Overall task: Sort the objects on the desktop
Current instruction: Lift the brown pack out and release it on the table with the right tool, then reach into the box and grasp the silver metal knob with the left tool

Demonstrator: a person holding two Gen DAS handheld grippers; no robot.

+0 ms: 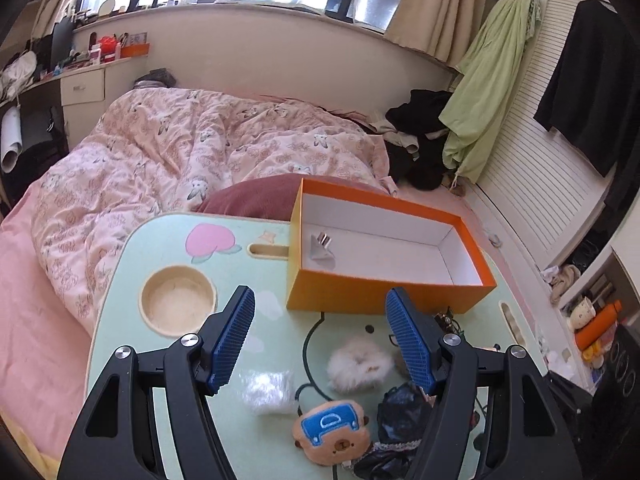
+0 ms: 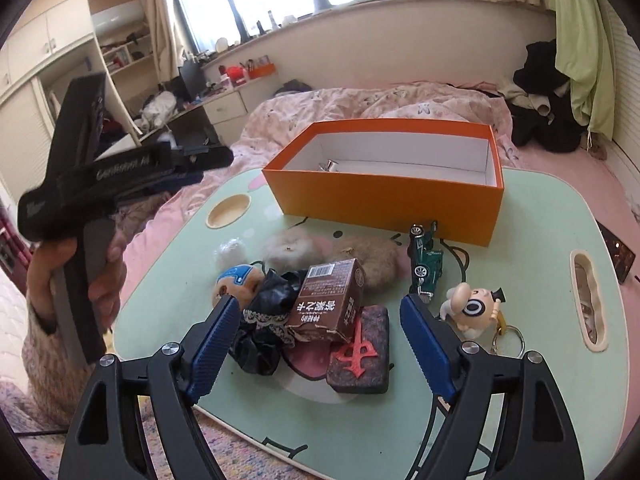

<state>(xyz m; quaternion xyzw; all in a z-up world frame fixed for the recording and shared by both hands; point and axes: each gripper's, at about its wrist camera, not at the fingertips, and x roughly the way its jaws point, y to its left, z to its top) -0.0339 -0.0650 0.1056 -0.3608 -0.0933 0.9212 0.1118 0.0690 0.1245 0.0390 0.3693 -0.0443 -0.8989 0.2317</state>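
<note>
An orange box stands open at the far side of the mint lap table, with a small plug inside. In front of it lie a bear plush, a white fluffy scrunchie, a black lace cloth, a brown carton, a red-marked tile, a green toy car and a figure keychain. My left gripper hovers open and empty above the pile. My right gripper is open over the carton, touching nothing.
A hand holds the left gripper at the table's left edge. The table sits on a bed with a pink quilt. A round cup recess and side slots are cut into the tabletop. Clothes hang at the right.
</note>
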